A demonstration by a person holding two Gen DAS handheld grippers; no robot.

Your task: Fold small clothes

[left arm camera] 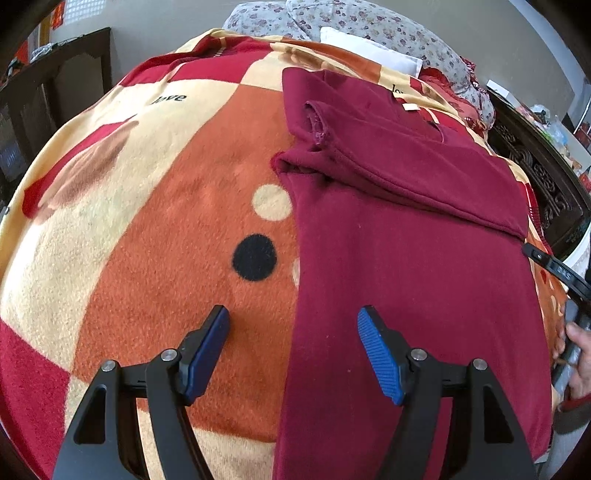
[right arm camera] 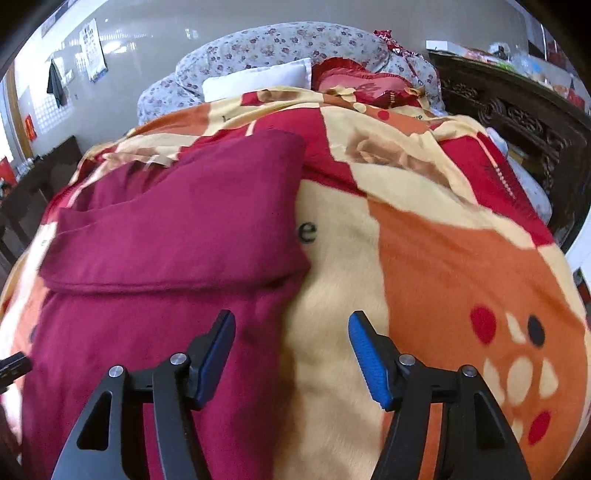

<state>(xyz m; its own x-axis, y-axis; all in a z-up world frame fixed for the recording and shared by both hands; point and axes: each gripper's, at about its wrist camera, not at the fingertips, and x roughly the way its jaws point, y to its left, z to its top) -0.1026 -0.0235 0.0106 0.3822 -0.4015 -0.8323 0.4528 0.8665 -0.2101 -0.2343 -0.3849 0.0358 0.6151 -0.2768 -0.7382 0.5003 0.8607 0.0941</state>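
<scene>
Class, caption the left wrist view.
Open left gripper straddling the left edge of a partly folded maroon fleece garment.

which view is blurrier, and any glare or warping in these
Right wrist view is softer, with motion smear on the blanket and maroon garment; window glare streaks the glossy wall. Left wrist view is sharp: garment seams and left claw pads crisp. Both bulge heavily from fisheye, with dark corners.
</scene>
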